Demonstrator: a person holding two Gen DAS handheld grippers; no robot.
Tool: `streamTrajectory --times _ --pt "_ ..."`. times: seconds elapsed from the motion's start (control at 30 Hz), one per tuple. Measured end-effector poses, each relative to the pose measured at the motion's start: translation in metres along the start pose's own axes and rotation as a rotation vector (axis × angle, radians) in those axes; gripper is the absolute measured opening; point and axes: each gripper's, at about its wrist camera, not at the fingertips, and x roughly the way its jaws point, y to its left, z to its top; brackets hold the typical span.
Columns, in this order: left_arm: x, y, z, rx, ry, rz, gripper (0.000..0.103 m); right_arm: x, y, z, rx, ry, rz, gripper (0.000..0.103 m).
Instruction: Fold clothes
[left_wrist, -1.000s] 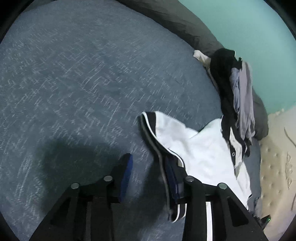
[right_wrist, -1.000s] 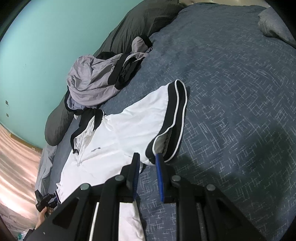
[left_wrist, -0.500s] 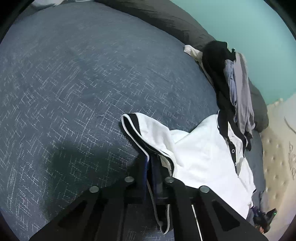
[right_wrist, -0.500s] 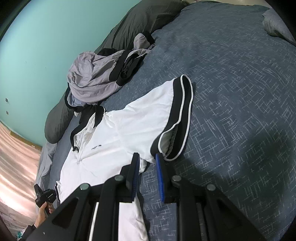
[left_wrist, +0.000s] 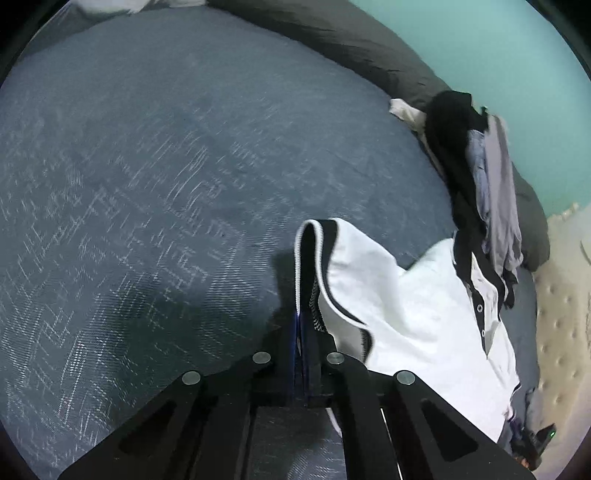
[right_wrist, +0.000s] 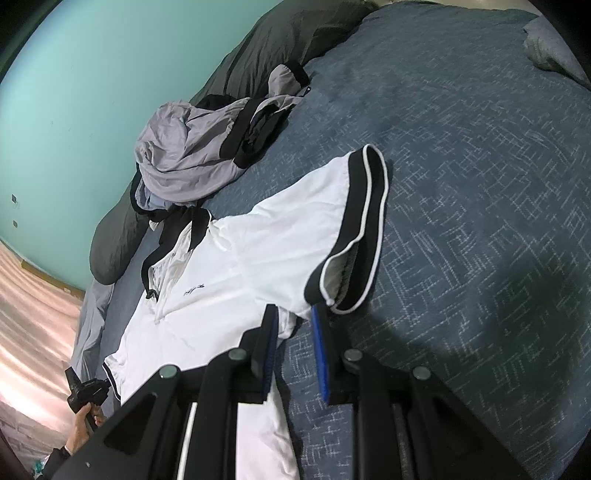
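A white shirt (left_wrist: 406, 314) with black trim lies on the blue bedspread (left_wrist: 147, 184). My left gripper (left_wrist: 300, 314) is shut on the black-and-white sleeve cuff (left_wrist: 314, 236), which stands up from its fingertips. In the right wrist view the shirt (right_wrist: 240, 277) spreads out with a sleeve cuff (right_wrist: 365, 206) flat on the bedspread (right_wrist: 480, 184). My right gripper (right_wrist: 294, 308) hovers at the underarm. Its jaws stand a little apart, with a fold of white cloth loose between the tips and bedspread showing through the gap.
A pile of grey and black clothes (left_wrist: 480, 166) (right_wrist: 192, 155) sits behind the shirt against a dark bolster (left_wrist: 351, 48) along the teal wall. A cream tufted headboard (left_wrist: 565, 295) borders the bed. A hand (right_wrist: 81, 417) holds a small black device (right_wrist: 86, 391) at the bed's edge.
The left jaws went from wide open beside the cuff to closed on it, and the cuff now stands upright. The right gripper stayed put while the sleeve shifted slightly.
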Motion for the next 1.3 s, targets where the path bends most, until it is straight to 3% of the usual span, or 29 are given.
streamTrajectory --times 0.23,0.4,0.47,0.53,0.63,0.83,0.87,0.93,1.17,1.3 --pt "0.007 0.012 -0.003 -0.074 0.031 -0.081 0.003 0.0 0.0 -0.001 -0.002 0.001 -0.003 0.018" --pt "-0.006 0.019 0.001 -0.094 0.013 -0.083 0.025 0.0 0.0 -0.001 -0.003 0.002 -0.004 0.018" --pt "-0.013 0.02 0.003 -0.108 -0.012 -0.094 0.04 0.001 0.0 -0.002 -0.003 0.002 -0.004 0.018" --pt "-0.019 0.021 0.004 -0.131 -0.031 -0.105 0.048 0.001 0.0 -0.002 -0.001 0.003 -0.002 0.018" --pt "-0.02 0.011 0.005 -0.112 -0.033 -0.121 0.049 0.002 0.001 -0.003 0.0 0.003 0.0 0.018" --pt "-0.006 -0.003 0.005 -0.069 0.001 -0.105 0.044 0.001 0.004 -0.003 -0.003 0.0 0.002 0.018" --pt "-0.002 -0.003 0.005 -0.065 0.01 -0.099 0.024 0.0 0.004 -0.003 -0.002 -0.001 0.003 0.018" --pt "0.003 -0.004 0.006 -0.049 0.016 -0.077 0.002 0.0 0.004 -0.004 -0.005 0.001 0.001 0.018" --pt "-0.004 0.005 0.006 -0.034 -0.006 -0.032 0.002 0.0 -0.003 -0.005 0.009 0.001 -0.006 0.018" --pt "-0.002 0.014 0.005 -0.092 0.004 -0.032 0.002 0.0 -0.004 -0.005 0.011 0.003 -0.007 0.018"
